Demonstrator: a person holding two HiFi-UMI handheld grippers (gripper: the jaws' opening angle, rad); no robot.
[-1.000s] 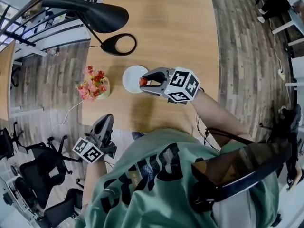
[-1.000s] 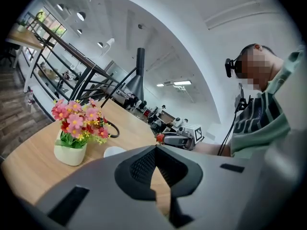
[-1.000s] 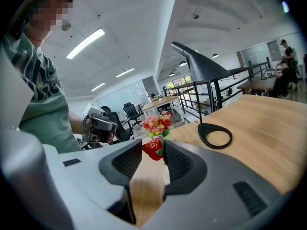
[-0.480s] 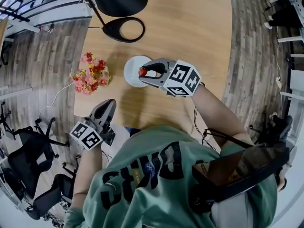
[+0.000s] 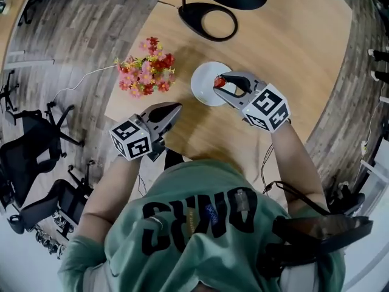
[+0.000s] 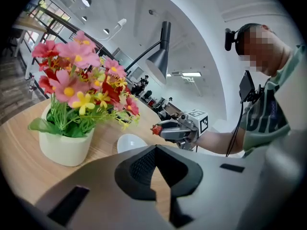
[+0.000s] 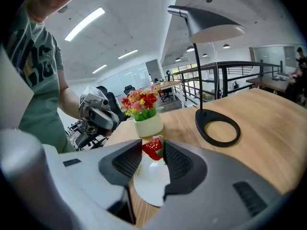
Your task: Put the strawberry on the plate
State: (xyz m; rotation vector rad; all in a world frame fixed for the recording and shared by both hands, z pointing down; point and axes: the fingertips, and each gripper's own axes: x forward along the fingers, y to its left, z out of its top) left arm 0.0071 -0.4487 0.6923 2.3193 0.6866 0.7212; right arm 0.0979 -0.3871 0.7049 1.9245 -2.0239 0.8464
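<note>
Strawberry (image 7: 153,148) sits pinched above plate (image 7: 150,183), plainest in right gripper view.

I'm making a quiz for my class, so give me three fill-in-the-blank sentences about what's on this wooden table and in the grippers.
The right gripper holds a red ____ between its jaws.
That gripper hangs over the white ____ on the table.
The pot near the left gripper holds pink, red and yellow ____.
Missing words: strawberry; plate; flowers.
</note>
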